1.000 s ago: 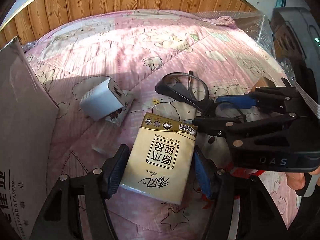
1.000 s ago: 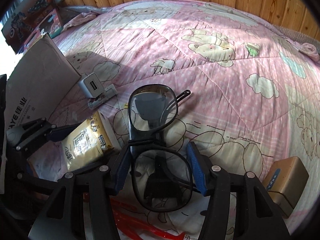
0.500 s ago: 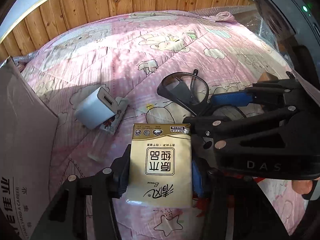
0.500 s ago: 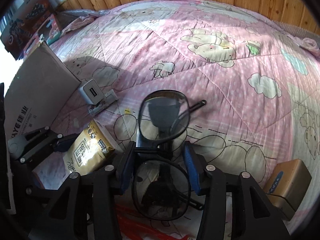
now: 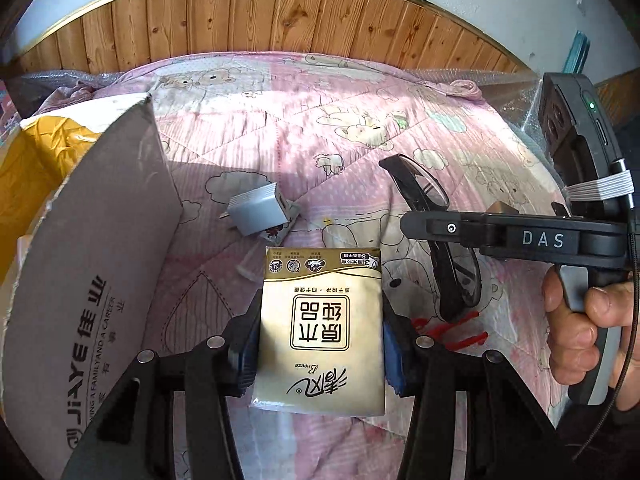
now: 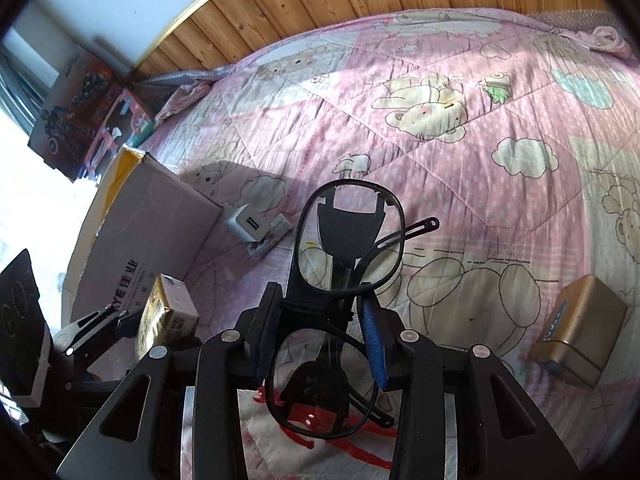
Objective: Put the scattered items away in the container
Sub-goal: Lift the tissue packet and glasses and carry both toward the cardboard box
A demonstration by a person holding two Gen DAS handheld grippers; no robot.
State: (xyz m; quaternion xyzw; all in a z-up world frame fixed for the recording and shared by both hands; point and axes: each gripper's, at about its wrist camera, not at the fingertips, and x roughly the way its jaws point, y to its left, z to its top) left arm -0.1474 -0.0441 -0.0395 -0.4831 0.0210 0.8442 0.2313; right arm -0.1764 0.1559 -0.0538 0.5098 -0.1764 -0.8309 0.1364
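Your left gripper (image 5: pixel 320 340) is clamped on the tissue pack (image 5: pixel 322 328), lifted off the pink quilt (image 5: pixel 340 120), with the cardboard box (image 5: pixel 92 264) just to its left at the quilt's left edge. Your right gripper (image 6: pixel 318 340) pinches the black glasses (image 6: pixel 348 240) at the bridge, also raised off the quilt. The white charger (image 5: pixel 260 214) lies near the box's side, and a gold box (image 6: pixel 580 328) sits toward the quilt's right edge.

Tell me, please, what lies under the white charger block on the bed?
The charger rests partly on a small flat grey packet lying on the pink quilt. Only the packet's edge and one printed corner show; the charger covers the rest.
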